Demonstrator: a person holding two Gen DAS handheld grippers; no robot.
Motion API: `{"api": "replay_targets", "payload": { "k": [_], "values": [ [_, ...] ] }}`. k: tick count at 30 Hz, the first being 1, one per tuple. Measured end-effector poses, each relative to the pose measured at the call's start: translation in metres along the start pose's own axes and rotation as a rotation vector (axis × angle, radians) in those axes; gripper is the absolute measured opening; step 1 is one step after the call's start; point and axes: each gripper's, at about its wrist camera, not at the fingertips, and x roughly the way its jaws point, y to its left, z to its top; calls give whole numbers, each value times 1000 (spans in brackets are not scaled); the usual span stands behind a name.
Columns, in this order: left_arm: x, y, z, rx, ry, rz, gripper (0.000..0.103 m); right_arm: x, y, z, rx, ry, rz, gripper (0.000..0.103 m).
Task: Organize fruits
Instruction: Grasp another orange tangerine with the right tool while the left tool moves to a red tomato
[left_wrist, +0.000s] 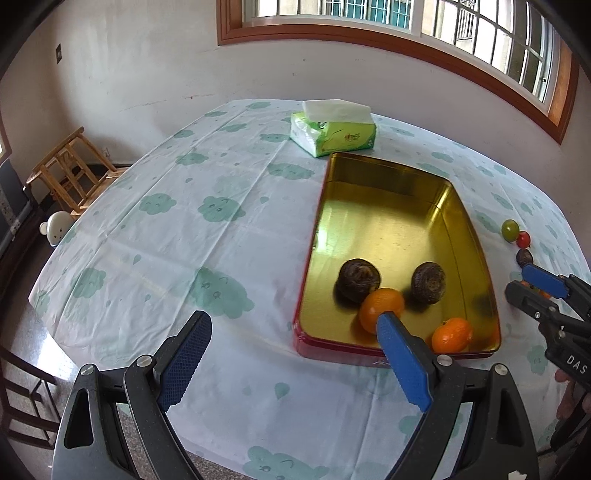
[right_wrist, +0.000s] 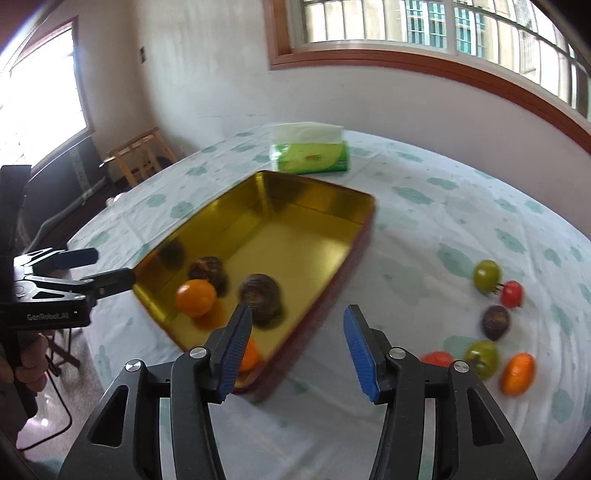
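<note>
Gold tin (right_wrist: 314, 229) on the counter (left_wrist: 184, 229) holds two oranges (left_wrist: 382, 308) and two dark fruits (left_wrist: 358, 280). Six fruits (right_wrist: 495, 317) remain loose on the cloth, right of the tin. Left gripper (left_wrist: 291, 354) spread wide, empty; right gripper (right_wrist: 295, 354) parted, nothing between.

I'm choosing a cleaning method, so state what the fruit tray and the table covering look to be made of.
Tray: likely metal tin, glossy gold inside, mirroring the fruit; red outer wall.
Table covering: probably thin plastic or coated sheet, judging by its sharp fold creases and slight sheen; printed with green clouds.
</note>
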Motion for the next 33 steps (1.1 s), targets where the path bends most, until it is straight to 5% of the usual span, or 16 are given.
{"api": "replay_targets", "payload": {
  "k": [14,33],
  "values": [
    [-4,-74,8,138,-10,-94,89,-32,-133,-52,210,43,-248,53],
    [6,-185,-2,339,28,-207,89,12,-165,-59,216,96,-244,52]
  ]
}}
